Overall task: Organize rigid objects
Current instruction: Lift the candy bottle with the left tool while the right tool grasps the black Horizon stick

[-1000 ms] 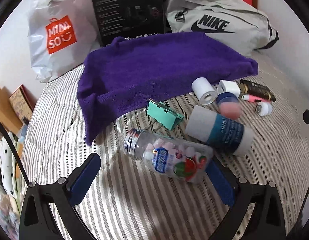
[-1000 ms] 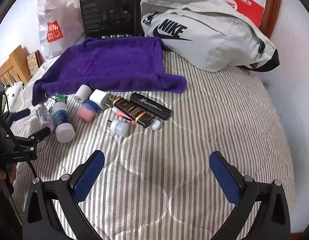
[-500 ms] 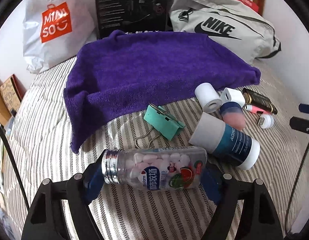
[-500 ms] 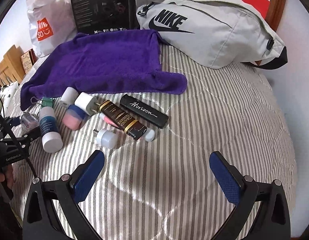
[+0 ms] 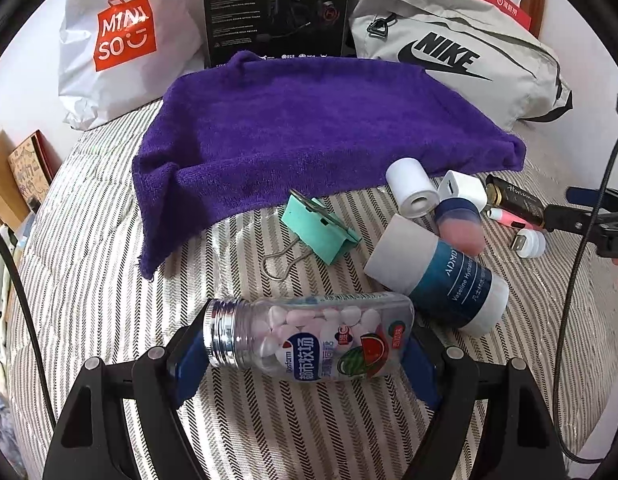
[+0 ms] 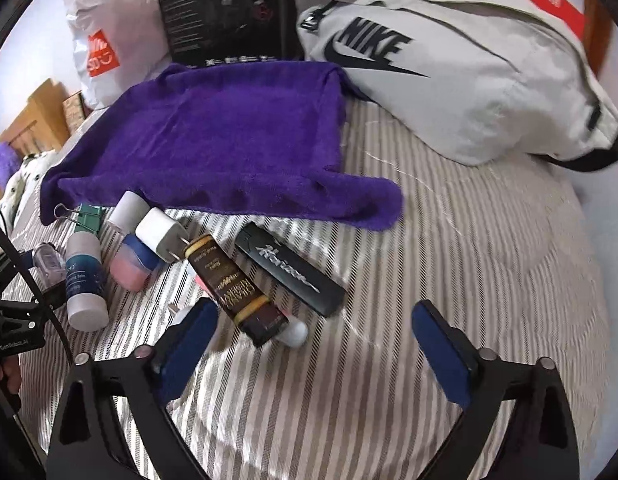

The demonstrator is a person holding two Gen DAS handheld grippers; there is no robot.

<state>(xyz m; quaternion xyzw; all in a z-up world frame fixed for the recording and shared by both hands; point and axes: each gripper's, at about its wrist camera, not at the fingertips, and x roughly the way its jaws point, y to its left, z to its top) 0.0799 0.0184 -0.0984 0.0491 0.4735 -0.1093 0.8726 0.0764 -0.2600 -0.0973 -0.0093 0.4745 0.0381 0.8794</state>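
**Fig. 1. My left fingers close on the candy bottle; my right fingers descend on the dark tubes.**

A second ago my left gripper (image 5: 305, 354) stood wide around the candy bottle (image 5: 309, 338); now both pads press its ends, and it lies crosswise on the striped bed (image 6: 449, 280), just below the blue-and-white tube (image 5: 441, 276). I judge the grasp made and the lift next, probably toward the purple towel (image 5: 309, 132). My right gripper (image 6: 317, 344), spread and grasping nothing, has dropped close over the brown tube (image 6: 237, 284) and black case (image 6: 289, 268). Its left pad hides a small white plug, and motion blurs the labels. The bottle's base is masked by my pad, so I cannot tell how squarely it sits there.
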